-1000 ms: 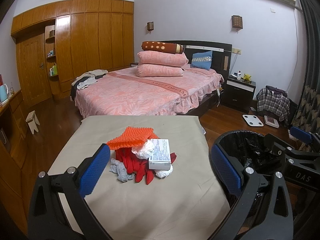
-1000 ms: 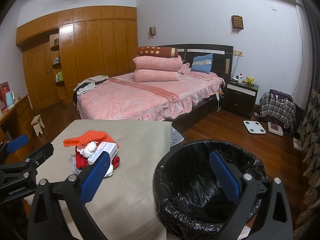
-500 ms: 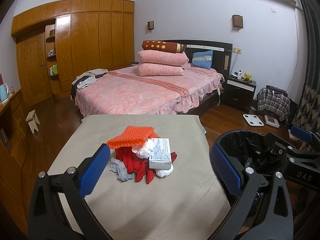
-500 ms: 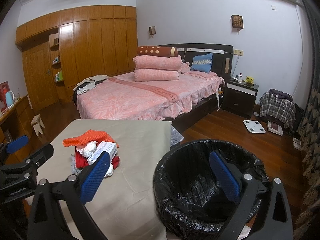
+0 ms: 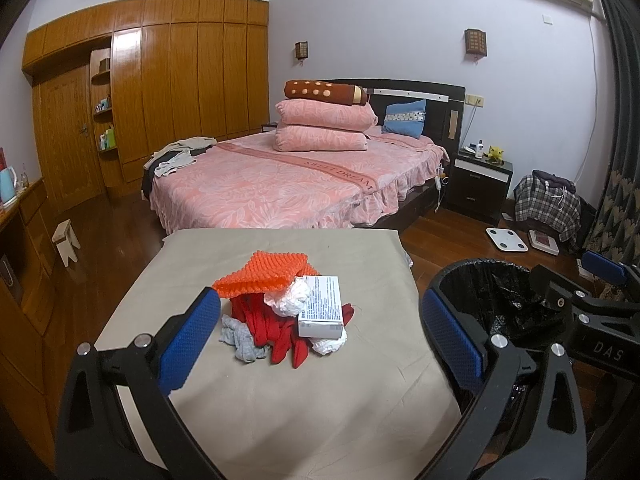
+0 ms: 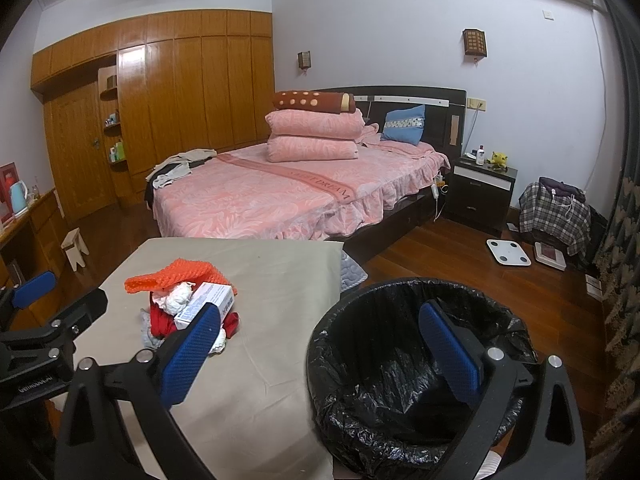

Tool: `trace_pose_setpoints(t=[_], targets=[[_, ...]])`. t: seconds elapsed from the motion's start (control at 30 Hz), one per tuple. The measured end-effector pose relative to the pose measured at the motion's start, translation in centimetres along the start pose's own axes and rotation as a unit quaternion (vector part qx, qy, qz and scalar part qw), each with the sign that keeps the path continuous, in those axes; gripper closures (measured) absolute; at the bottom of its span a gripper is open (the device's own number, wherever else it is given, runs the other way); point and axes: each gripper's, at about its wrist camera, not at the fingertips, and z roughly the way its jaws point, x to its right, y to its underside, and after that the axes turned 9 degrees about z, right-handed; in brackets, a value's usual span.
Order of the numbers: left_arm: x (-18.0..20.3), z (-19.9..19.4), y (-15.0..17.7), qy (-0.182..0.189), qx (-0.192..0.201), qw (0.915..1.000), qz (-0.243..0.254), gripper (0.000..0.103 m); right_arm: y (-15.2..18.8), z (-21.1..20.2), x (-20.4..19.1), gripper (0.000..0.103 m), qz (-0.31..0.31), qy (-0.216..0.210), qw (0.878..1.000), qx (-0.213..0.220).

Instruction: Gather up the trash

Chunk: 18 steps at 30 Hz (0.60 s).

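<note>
A heap of trash sits mid-table: an orange knitted cloth [image 5: 264, 276] on top, a white printed box [image 5: 321, 306], crumpled white tissue [image 5: 289, 300], red fabric [image 5: 276, 336] and a grey rag [image 5: 240, 338]. My left gripper [image 5: 320, 336] hovers open just short of the heap, nothing between its blue pads. A bin lined with a black bag [image 6: 400, 360] stands at the table's right edge. My right gripper [image 6: 320, 348] hangs open over the bin's near rim, empty. The heap also shows in the right wrist view, with the box [image 6: 208, 304] to the left of that gripper.
The table [image 5: 280, 400] is covered with a beige cloth. Beyond it stands a bed with a pink cover [image 5: 288, 188], a dark nightstand [image 5: 478, 184] and a wooden wardrobe wall [image 5: 160, 92]. A white scale [image 5: 506, 240] and a plaid bag [image 5: 546, 208] lie on the wooden floor.
</note>
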Motion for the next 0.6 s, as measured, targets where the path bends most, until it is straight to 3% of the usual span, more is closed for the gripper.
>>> trace_pose_setpoints(t=[0.6], targets=[[-0.2,0.39,0.45,0.0,-0.001,1.0,0.0,0.005,0.78,0.86,-0.2,0.006,0.0,0.004,1.0,-0.004]])
